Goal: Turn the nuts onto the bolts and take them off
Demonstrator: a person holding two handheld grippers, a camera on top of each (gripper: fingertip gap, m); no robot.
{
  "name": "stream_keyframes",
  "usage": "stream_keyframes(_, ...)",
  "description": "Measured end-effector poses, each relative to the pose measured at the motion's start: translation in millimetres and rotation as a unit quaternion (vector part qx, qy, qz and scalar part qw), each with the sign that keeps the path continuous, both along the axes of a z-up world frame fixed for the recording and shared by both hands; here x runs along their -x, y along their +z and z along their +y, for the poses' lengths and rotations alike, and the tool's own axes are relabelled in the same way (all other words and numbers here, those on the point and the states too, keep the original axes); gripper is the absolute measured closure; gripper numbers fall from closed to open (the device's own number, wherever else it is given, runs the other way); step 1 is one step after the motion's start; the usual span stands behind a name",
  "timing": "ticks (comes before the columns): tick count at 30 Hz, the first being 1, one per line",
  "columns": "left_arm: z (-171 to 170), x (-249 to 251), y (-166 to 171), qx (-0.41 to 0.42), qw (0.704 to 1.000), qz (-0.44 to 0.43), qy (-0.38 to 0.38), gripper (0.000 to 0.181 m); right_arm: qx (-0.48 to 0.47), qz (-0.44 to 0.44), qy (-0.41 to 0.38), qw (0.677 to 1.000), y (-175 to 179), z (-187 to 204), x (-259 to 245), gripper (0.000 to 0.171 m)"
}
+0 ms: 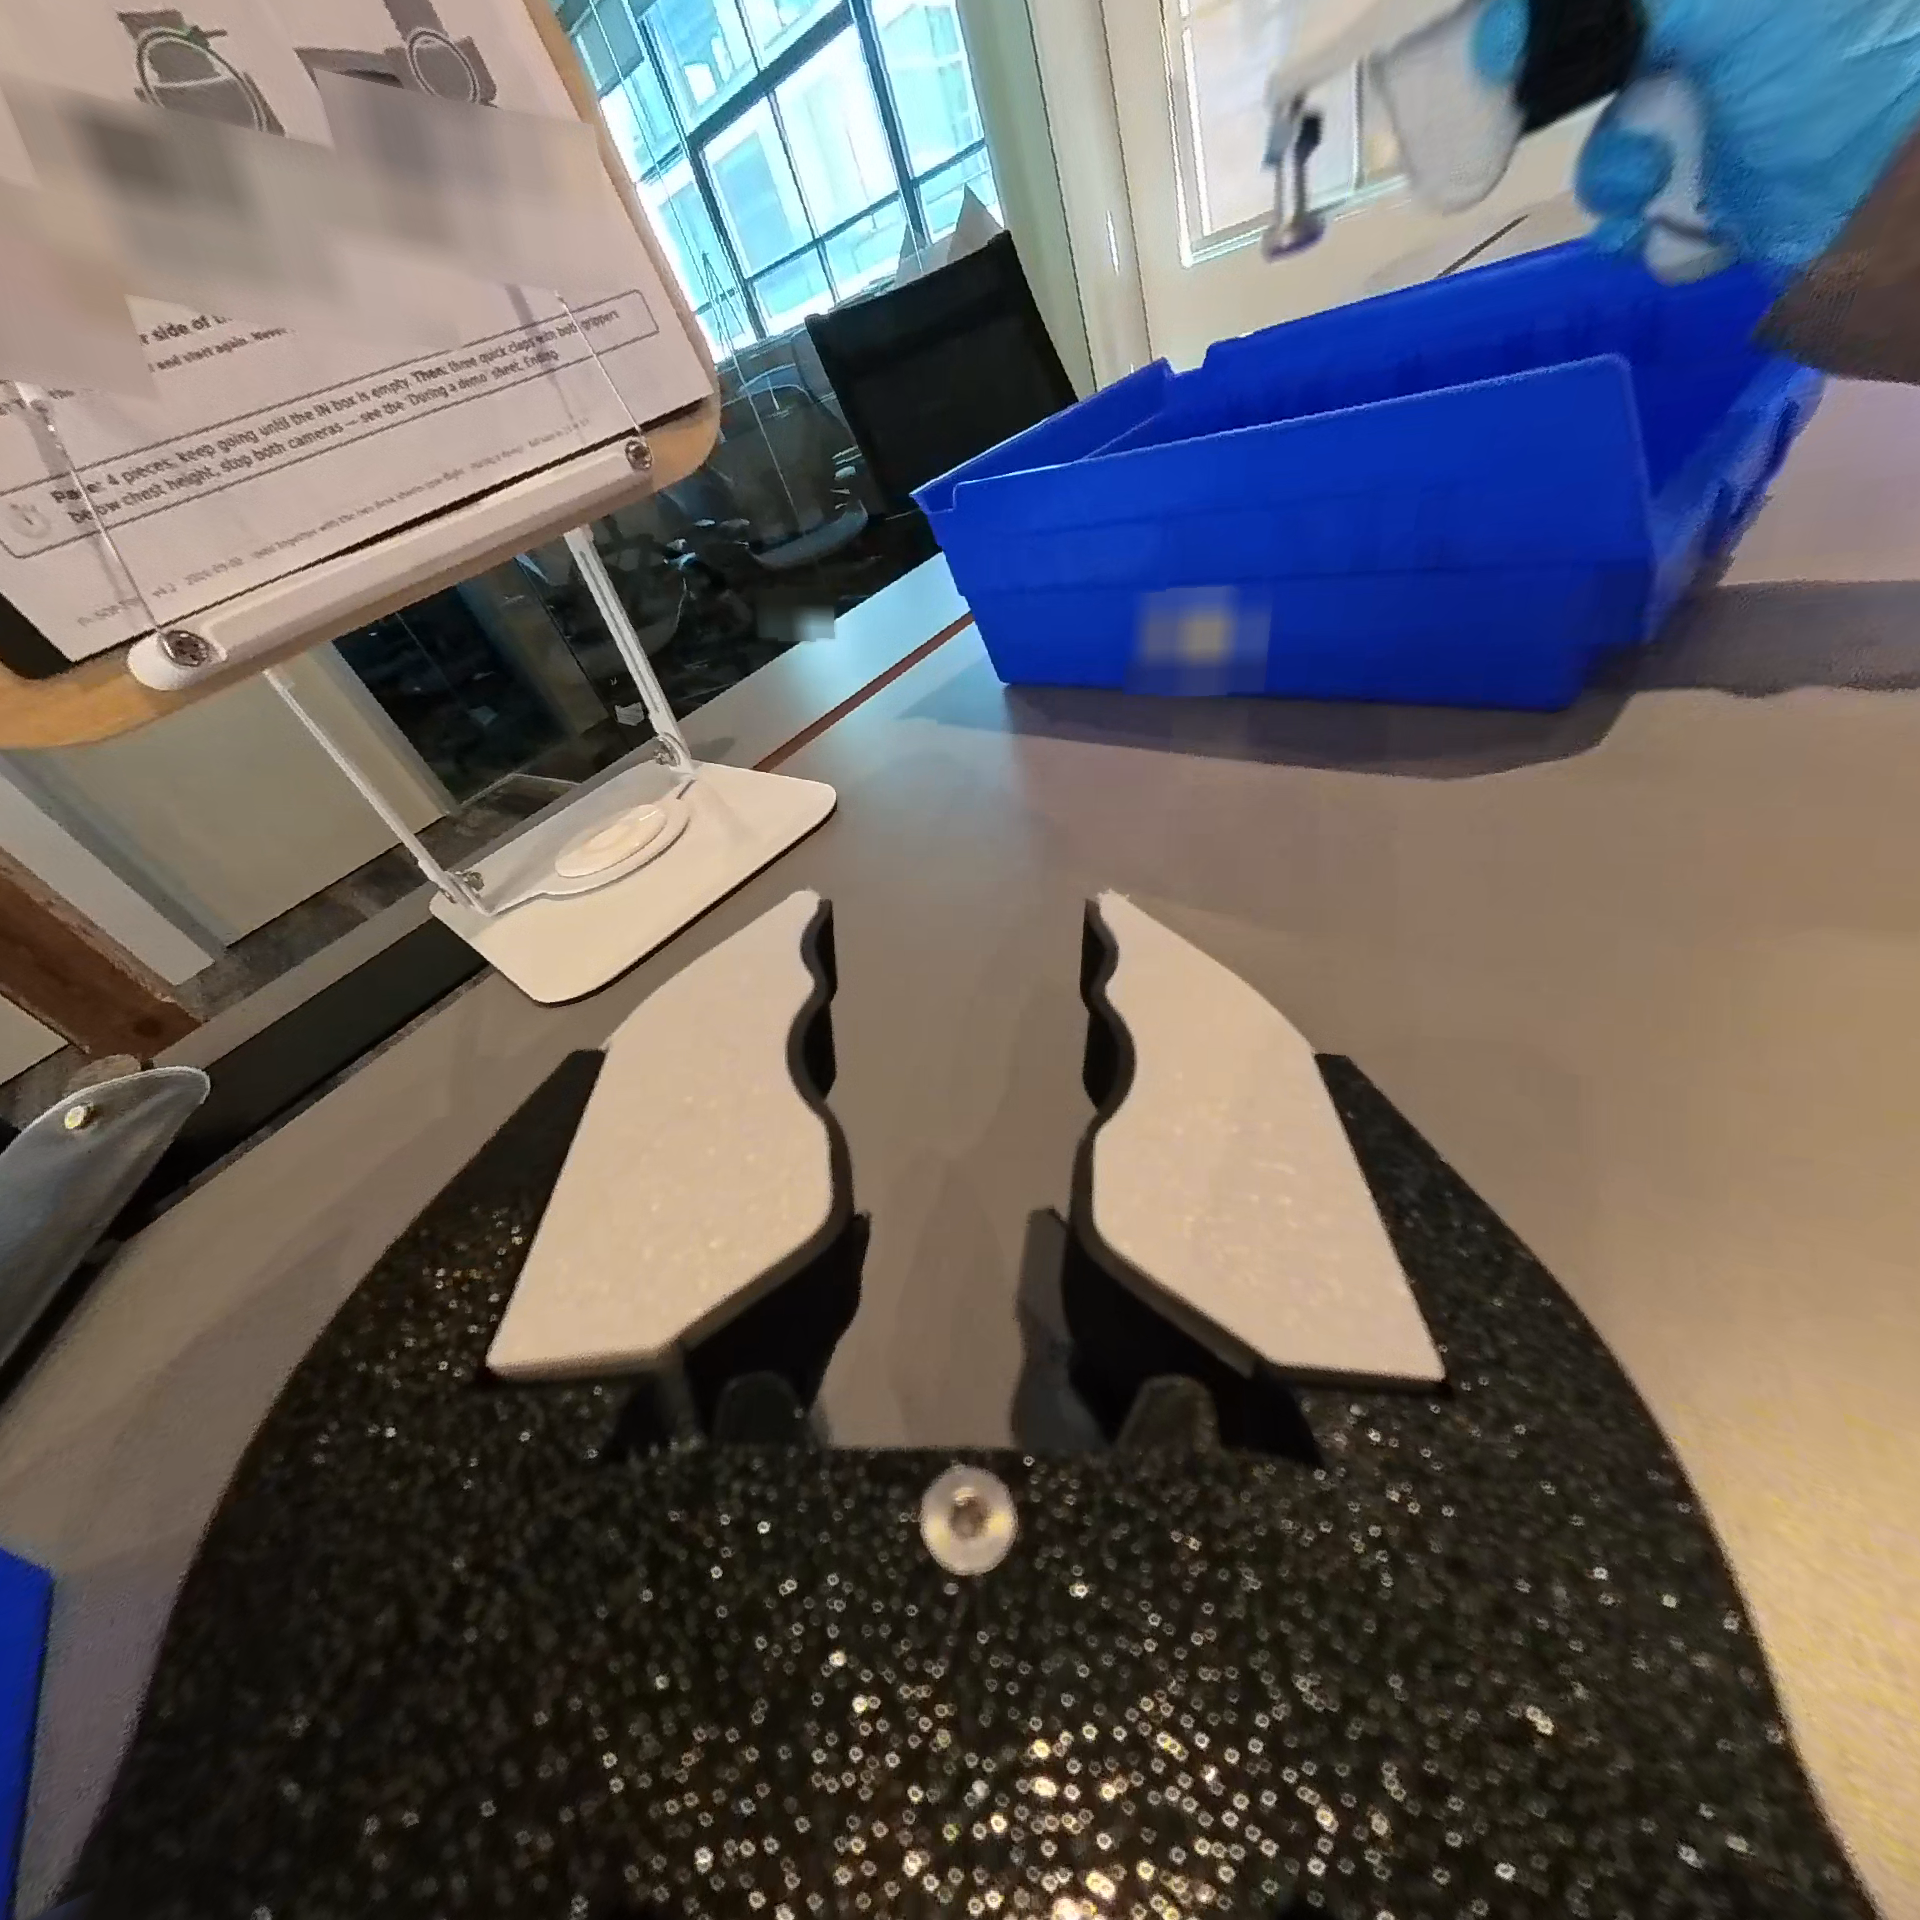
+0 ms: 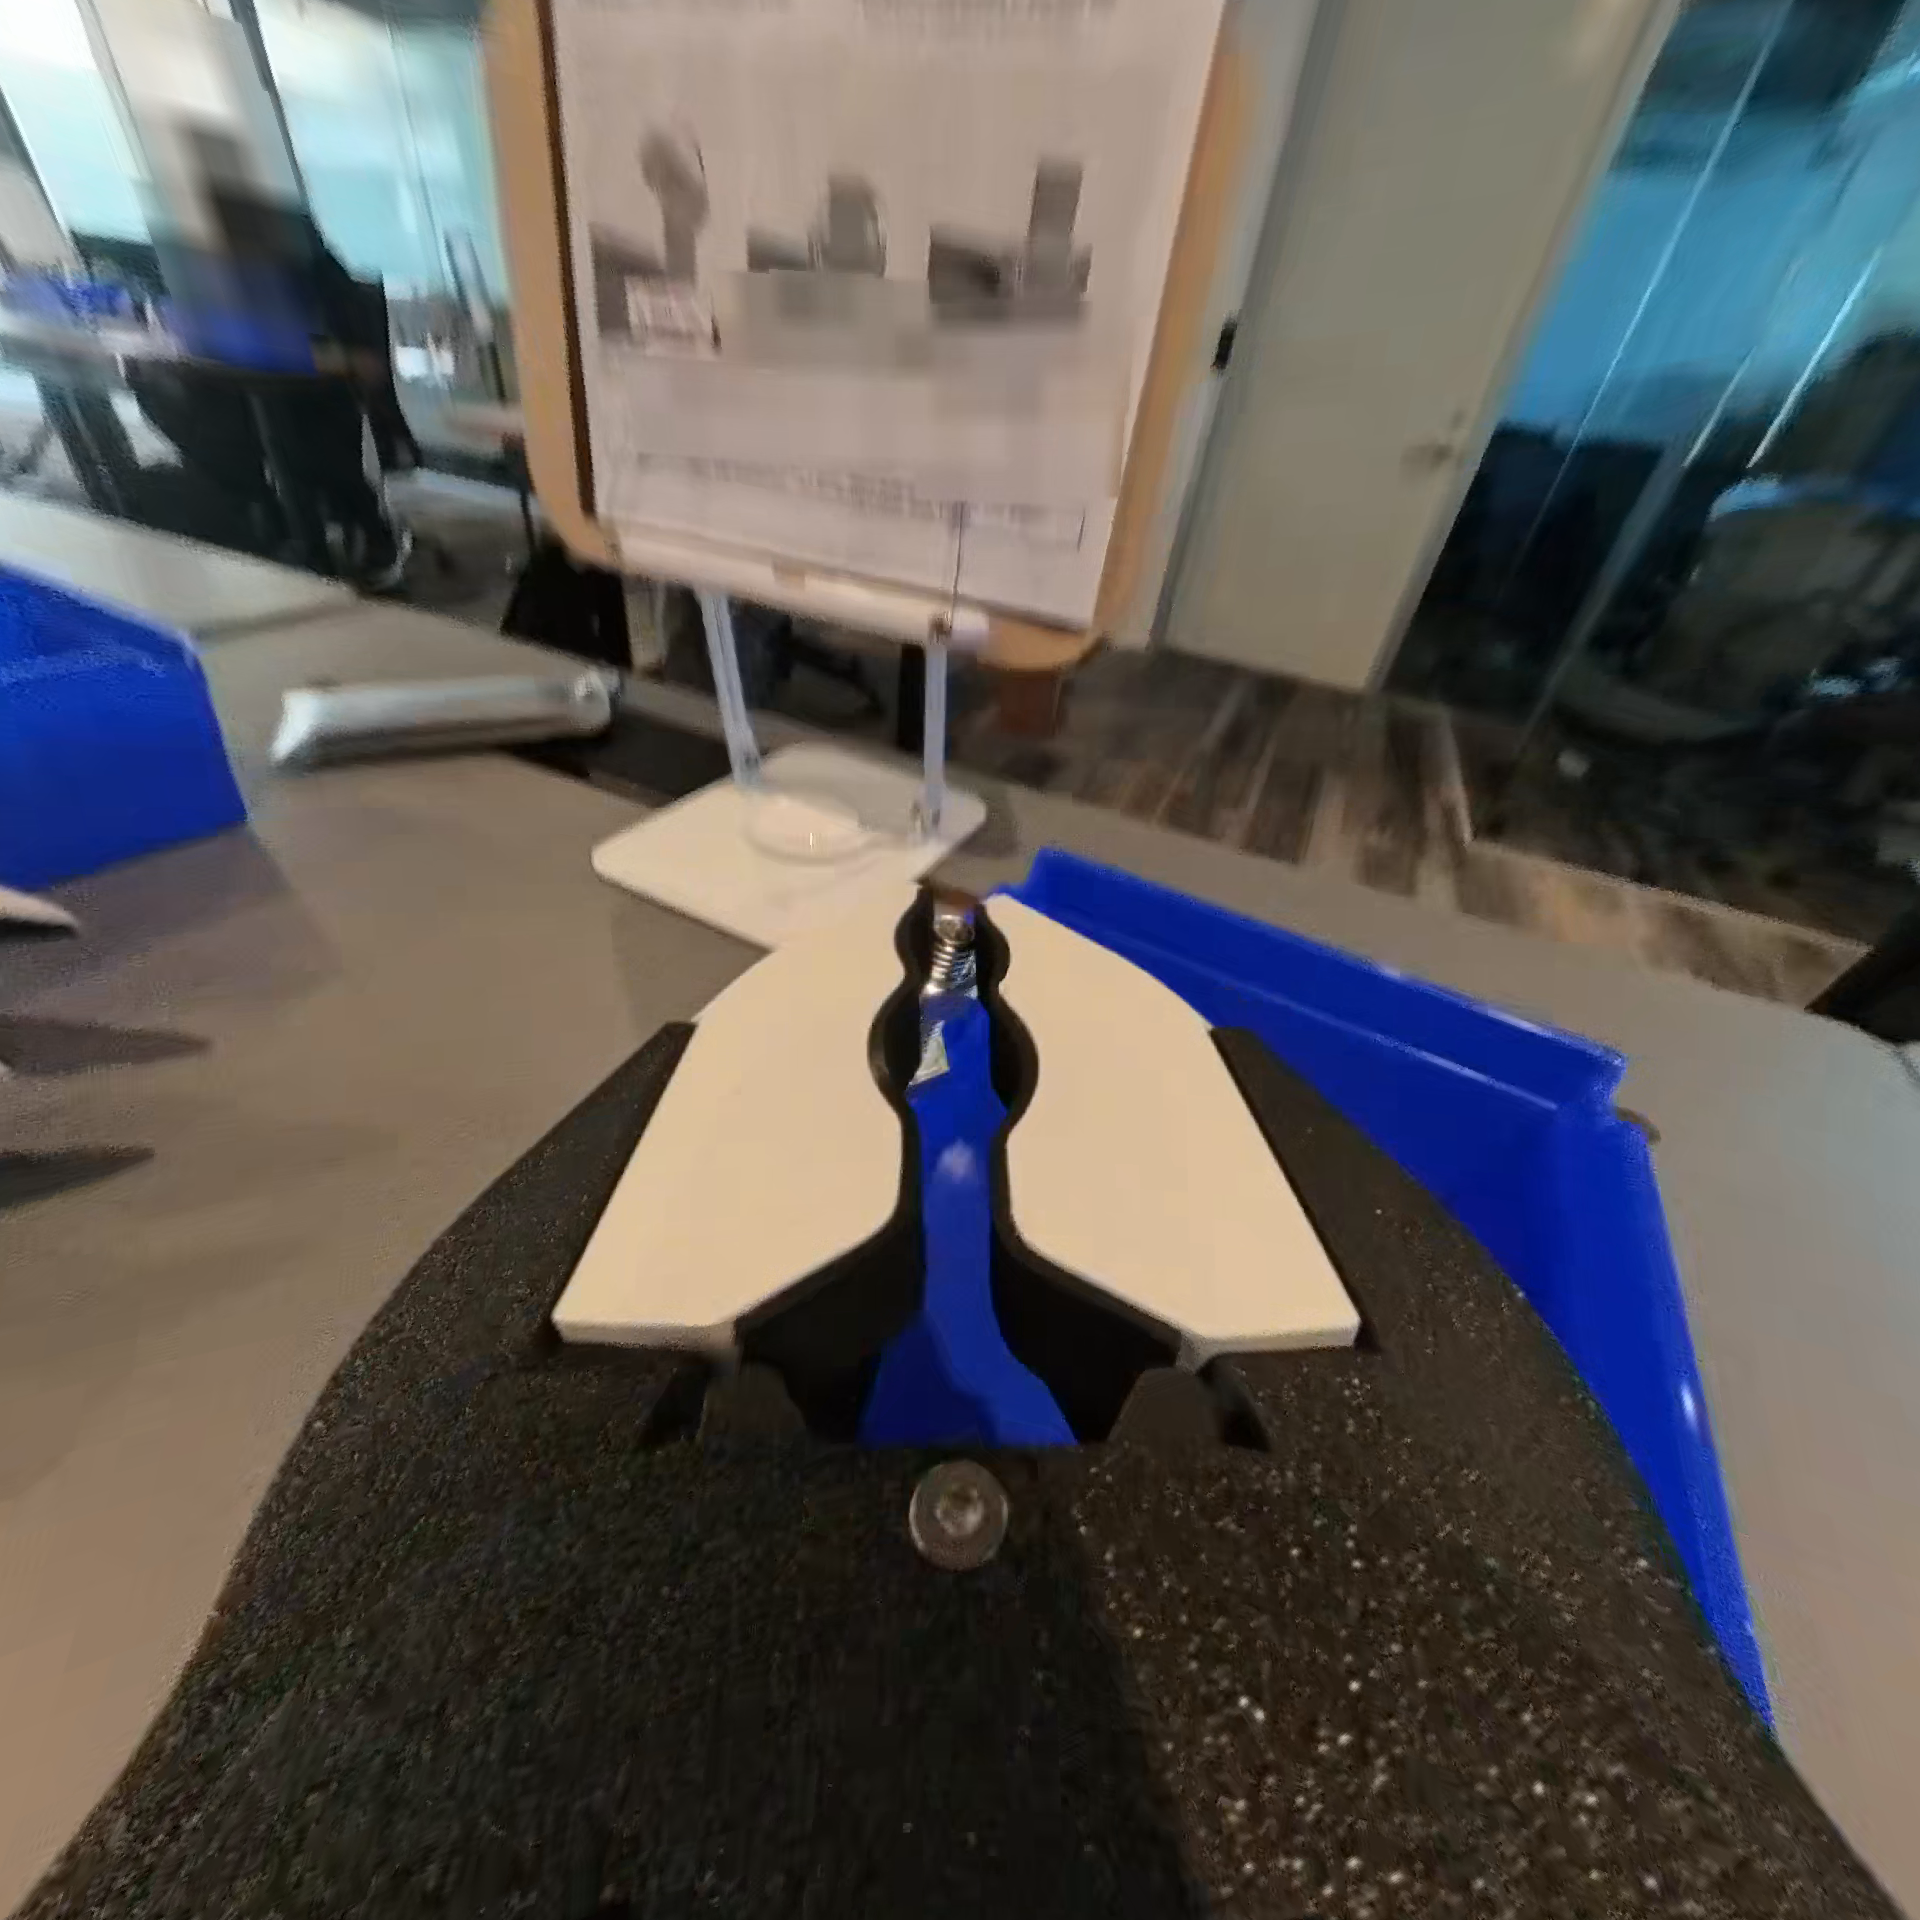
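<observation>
My right gripper is shut on a silver threaded bolt, pinched at the fingertips and standing roughly upright. I cannot tell whether a nut is on it. It hovers over the blue bin. In the left wrist view this gripper appears blurred at the top right, held by a blue-gloved hand above the same bin. My left gripper is open and empty, low over the grey table.
A document stand with a white base stands at the table's far left edge and also shows straight ahead in the right wrist view. A second blue bin and a silver object lie at the left. One gripper's finger ends stand about 30 cm off the other's.
</observation>
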State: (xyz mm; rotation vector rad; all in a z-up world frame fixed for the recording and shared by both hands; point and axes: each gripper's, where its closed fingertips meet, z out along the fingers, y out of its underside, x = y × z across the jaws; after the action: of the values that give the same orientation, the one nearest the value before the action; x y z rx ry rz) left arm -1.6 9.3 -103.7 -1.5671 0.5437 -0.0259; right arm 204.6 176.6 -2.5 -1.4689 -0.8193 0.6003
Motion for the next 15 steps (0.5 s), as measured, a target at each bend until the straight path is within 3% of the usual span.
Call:
stream_keyframes(8,0,1,0,0.002,1.0,-0.007,0.001,0.137,0.085,-0.19,0.056,0.977,-86,63,25,0.164)
stream_keyframes(15,0,2,1,0.003,1.0,-0.011,0.0,0.138,0.069,-0.221,0.058,0.971,-127,91,29,0.164)
